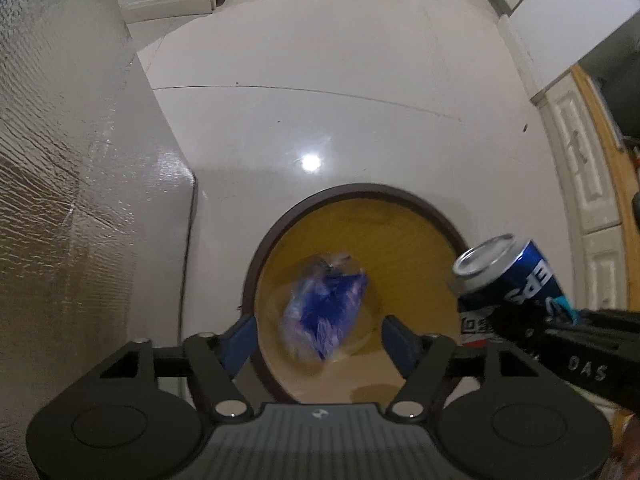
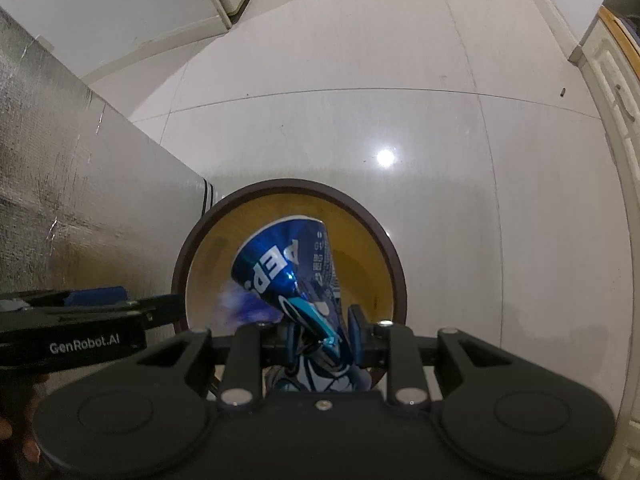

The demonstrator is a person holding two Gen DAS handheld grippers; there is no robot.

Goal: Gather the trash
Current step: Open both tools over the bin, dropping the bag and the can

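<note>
A round bin with a dark brown rim and yellow inside stands on the white floor below both grippers; it also shows in the right wrist view. A crumpled blue and clear plastic wrapper is blurred in mid-air over the bin's opening, between and beyond the open fingers of my left gripper. My right gripper is shut on a crushed blue Pepsi can, held over the bin. The can and right gripper show at the right of the left wrist view. The wrapper shows behind the can.
A silver foil-covered box stands left of the bin, close to its rim. White panelled cabinet doors and a wooden edge run along the right. White tiled floor stretches ahead, with white furniture at the far end.
</note>
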